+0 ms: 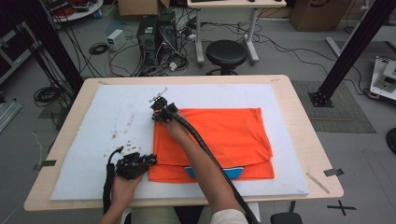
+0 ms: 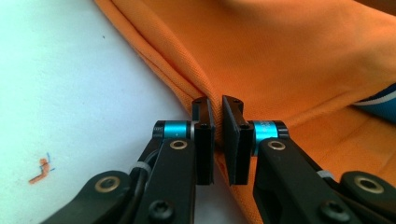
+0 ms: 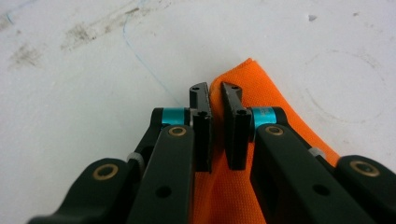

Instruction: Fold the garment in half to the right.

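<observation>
A folded orange knit shirt (image 1: pixel 219 140) with a blue-and-white trim peeking from its near edge lies flat on the white foam mat (image 1: pixel 116 140) that covers the wooden desk (image 1: pixel 299 116), right of the mat's centre. The left gripper (image 1: pixel 152 161) is clenched on the shirt's near left corner. The right gripper (image 1: pixel 156 114) is clenched on the shirt's far left corner, cloth pinched between its jaws.

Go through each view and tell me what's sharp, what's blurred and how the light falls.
High view: even room light, soft shadows, the orange shirt and white mat crisp. Left gripper view: left gripper sharp, near linkage soft, cloth folds gently shaded. Right gripper view: right gripper sharp on the shirt's corner, bottom edge blurred.
</observation>
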`<state>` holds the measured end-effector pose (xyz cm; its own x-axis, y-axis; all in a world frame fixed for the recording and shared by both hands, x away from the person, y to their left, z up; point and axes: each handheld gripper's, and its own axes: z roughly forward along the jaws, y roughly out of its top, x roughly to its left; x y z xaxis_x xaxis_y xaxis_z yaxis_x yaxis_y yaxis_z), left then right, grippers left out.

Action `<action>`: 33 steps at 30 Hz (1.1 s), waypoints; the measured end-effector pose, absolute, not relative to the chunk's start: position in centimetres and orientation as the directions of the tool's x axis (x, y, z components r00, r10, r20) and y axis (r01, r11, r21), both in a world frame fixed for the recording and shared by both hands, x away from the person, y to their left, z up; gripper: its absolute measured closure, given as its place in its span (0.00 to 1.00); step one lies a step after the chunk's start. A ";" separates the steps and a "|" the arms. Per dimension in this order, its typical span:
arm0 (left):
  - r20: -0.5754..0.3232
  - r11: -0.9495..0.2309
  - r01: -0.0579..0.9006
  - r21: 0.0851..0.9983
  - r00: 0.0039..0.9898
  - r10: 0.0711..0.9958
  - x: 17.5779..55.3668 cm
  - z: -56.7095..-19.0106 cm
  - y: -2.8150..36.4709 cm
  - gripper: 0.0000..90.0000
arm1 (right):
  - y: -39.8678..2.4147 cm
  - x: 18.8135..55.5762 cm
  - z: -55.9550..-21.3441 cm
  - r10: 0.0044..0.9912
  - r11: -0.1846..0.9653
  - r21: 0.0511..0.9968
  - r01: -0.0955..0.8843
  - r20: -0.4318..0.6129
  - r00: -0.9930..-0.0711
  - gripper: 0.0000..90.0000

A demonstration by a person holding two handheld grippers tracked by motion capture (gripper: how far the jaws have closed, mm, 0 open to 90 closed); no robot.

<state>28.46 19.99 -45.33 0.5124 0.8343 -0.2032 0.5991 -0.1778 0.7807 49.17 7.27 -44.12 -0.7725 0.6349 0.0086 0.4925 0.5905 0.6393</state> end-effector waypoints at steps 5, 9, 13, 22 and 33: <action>-0.220 -0.156 0.587 0.794 0.518 0.827 28.4 -44.8 20.1 0.93 | 6.3 49.3 -43.4 0.639 0.560 0.668 0.491 0.030 -0.769 0.94; -0.254 -0.129 0.584 0.802 0.528 0.811 28.7 -44.2 19.6 0.93 | 5.4 49.4 -42.6 0.641 0.551 0.679 0.485 0.028 -0.767 0.94; -0.270 -0.118 0.573 0.811 0.546 0.793 28.9 -43.4 18.8 0.93 | 4.1 49.4 -41.6 0.649 0.534 0.693 0.484 0.030 -0.760 0.94; -0.321 -0.110 0.570 0.814 0.599 0.733 30.1 -41.8 15.9 0.93 | -0.2 49.4 -39.3 0.679 0.468 0.735 0.491 0.057 -0.732 0.94; -0.321 -0.150 0.543 0.826 0.673 0.667 31.5 -39.1 10.9 0.93 | -7.5 49.0 -36.7 0.740 0.366 0.786 0.498 0.079 -0.668 0.94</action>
<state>31.55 10.93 -39.06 0.6728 0.6665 -0.3212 0.5433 -0.1505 0.8259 48.99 -7.45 -36.66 -0.6684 0.7396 0.0790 0.4984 0.3664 0.7857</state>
